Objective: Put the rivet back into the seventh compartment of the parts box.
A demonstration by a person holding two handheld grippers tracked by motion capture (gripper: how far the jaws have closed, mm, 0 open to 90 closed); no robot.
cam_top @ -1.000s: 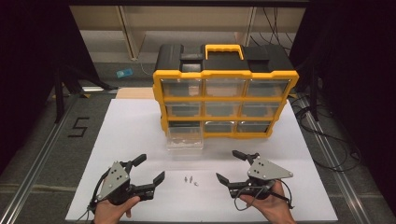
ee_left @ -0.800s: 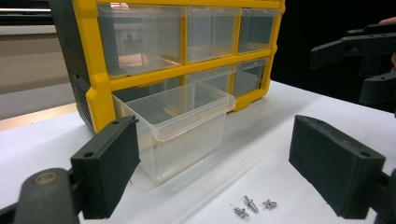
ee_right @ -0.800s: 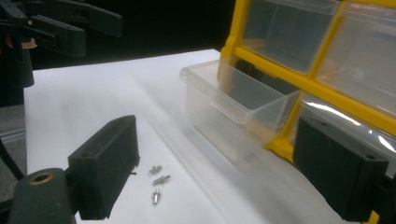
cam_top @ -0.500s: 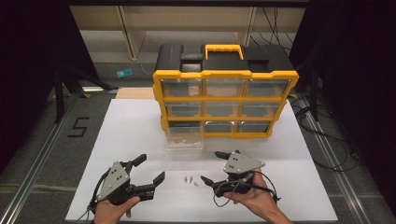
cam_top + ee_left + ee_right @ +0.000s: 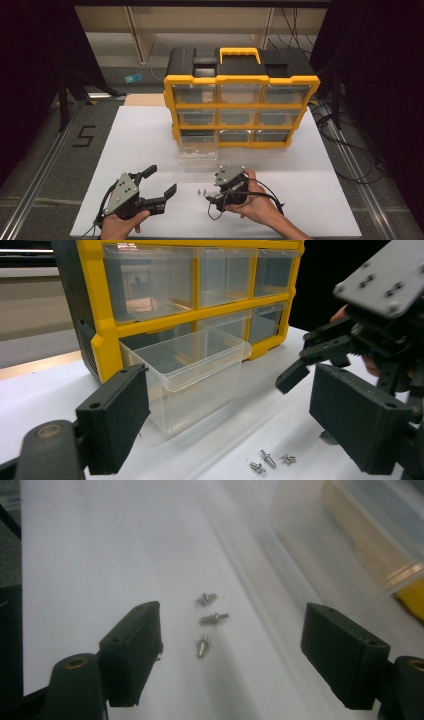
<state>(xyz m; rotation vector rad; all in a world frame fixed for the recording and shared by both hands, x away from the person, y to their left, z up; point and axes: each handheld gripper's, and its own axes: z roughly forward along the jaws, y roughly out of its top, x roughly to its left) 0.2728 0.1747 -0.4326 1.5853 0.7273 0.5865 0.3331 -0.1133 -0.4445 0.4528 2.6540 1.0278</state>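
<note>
Three small metal screws [image 5: 201, 191] [image 5: 270, 460] [image 5: 207, 622] lie loose on the white table sheet [image 5: 145, 135]. My right gripper [image 5: 212, 190] [image 5: 240, 652] points down at them from their right. Its jaws have just been closing a little but still stand wide, open, with the screws ahead of the pads and untouched. My left gripper [image 5: 161, 180] [image 5: 232, 410] rests open to the left of the screws, holding nothing. A clear plastic drawer [image 5: 197, 150] [image 5: 192, 375] [image 5: 360, 535] stands on the sheet in front of the yellow organizer [image 5: 240, 100] [image 5: 150, 325].
The yellow and black organizer has rows of clear drawers, and its bottom-left slot is vacant. In the left gripper view the right gripper [image 5: 310, 360] hangs close at the right. Metal rails [image 5: 45, 170] run along the sheet's sides, and cables [image 5: 350, 145] lie at the right.
My right gripper has moved left and down from the right side of the sheet to just beside the screws, tilting toward them. The left gripper has stayed put.
</note>
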